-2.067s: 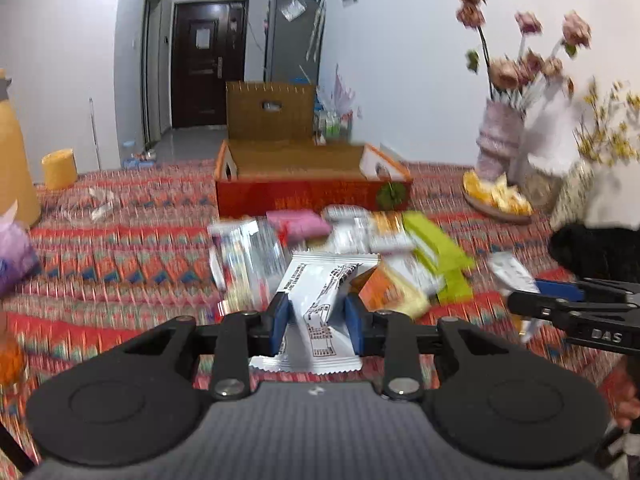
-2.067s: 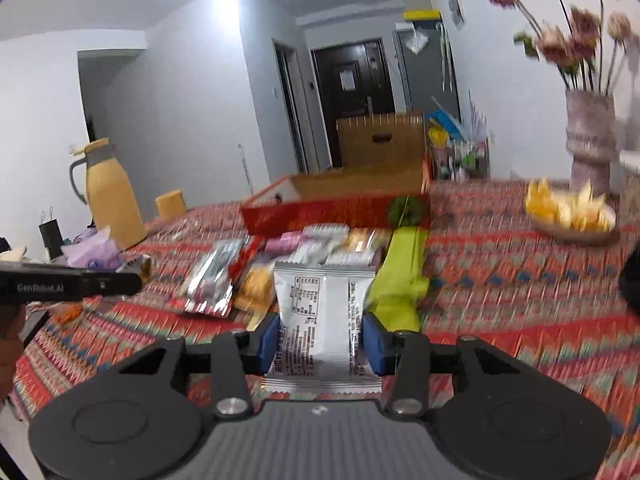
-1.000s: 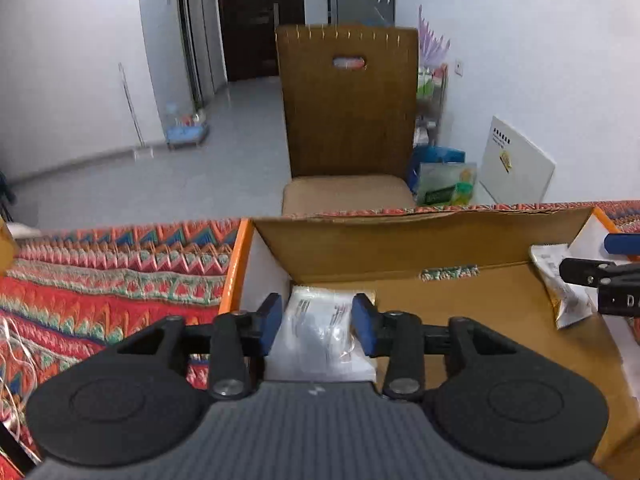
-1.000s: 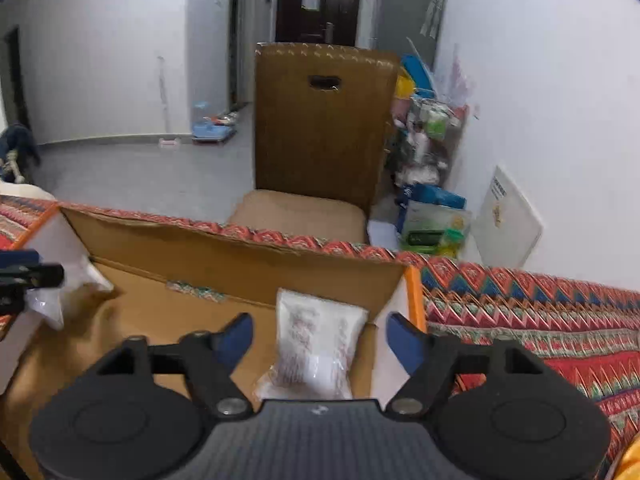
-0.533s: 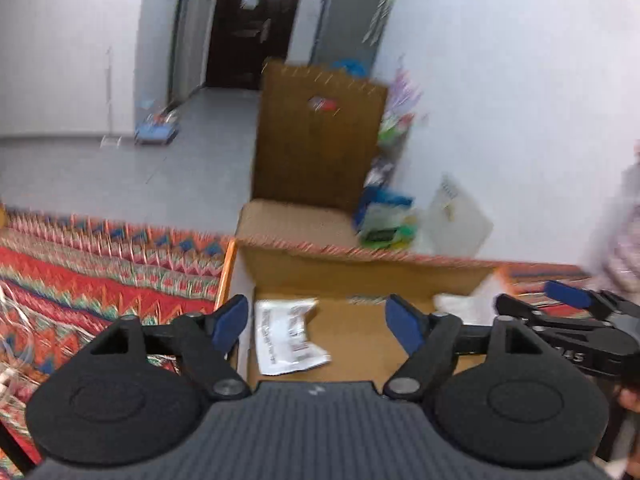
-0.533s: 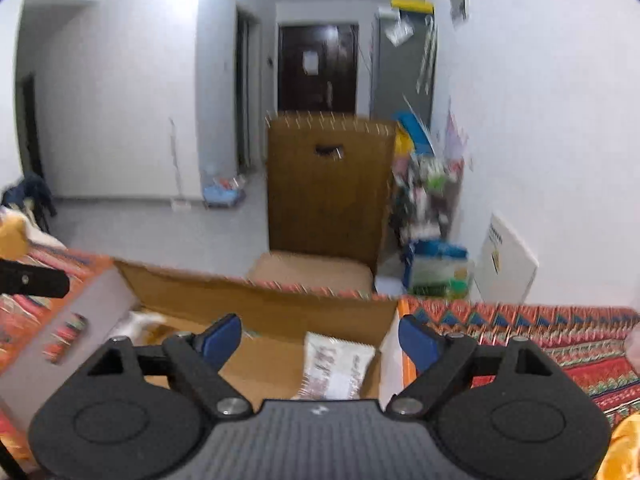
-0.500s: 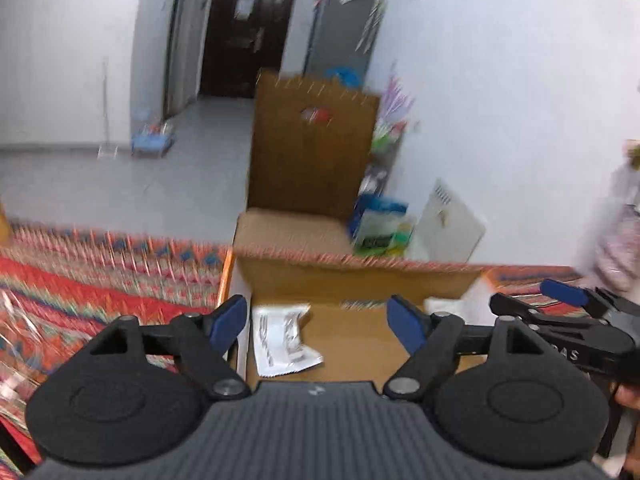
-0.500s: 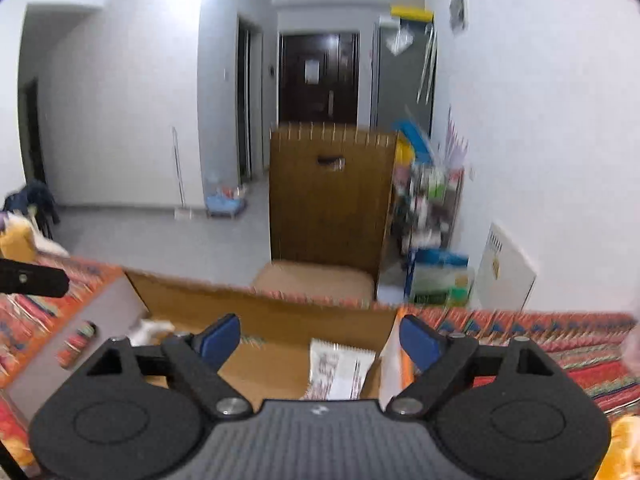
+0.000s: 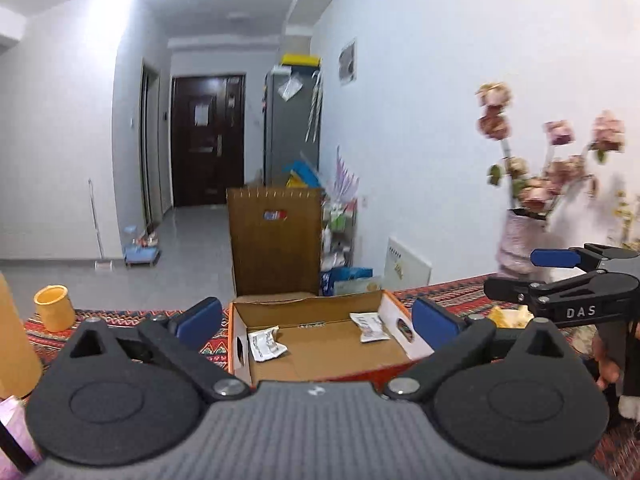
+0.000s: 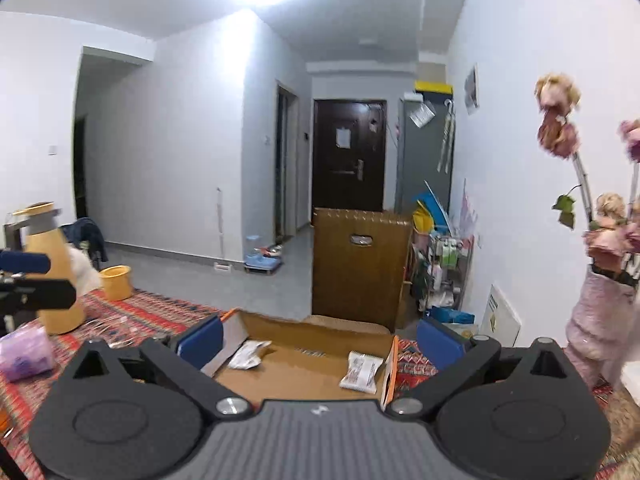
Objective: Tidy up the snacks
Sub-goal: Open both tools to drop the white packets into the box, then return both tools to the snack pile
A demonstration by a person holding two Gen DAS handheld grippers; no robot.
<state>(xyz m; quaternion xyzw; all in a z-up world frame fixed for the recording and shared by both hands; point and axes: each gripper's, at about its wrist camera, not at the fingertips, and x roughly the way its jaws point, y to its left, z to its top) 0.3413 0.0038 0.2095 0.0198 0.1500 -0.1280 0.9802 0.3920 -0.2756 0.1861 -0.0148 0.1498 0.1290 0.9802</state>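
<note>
Your left gripper point(image 9: 316, 322) stood with its blue-padded jaws spread wide and held nothing; it hung above the near edge of the open orange-sided cardboard box point(image 9: 404, 330), which sat on the red zigzag-patterned tablecloth point(image 9: 120, 320); your right gripper point(image 10: 318, 338) was likewise spread wide and empty, facing the same box from its right end; in the left wrist view that right gripper appeared at the right edge, apart from the box. Two snack packets lay on the box floor: a crumpled white printed snack packet point(image 9: 266, 345) against the left wall, and a second white printed snack packet point(image 9: 370, 326) against the right wall; the two were well apart, and neither touched a gripper. Beyond the box stood a brown high-backed chair point(image 9: 276, 240); a yellow cup point(image 9: 54, 308) rested on the cloth to the left; a tan jug with a handle point(image 10: 50, 276) stood near it, and a lilac soft pack point(image 10: 24, 354) lay just in front of that jug; a pale pink vase of dried roses point(image 10: 600, 320) stood to the right.
</note>
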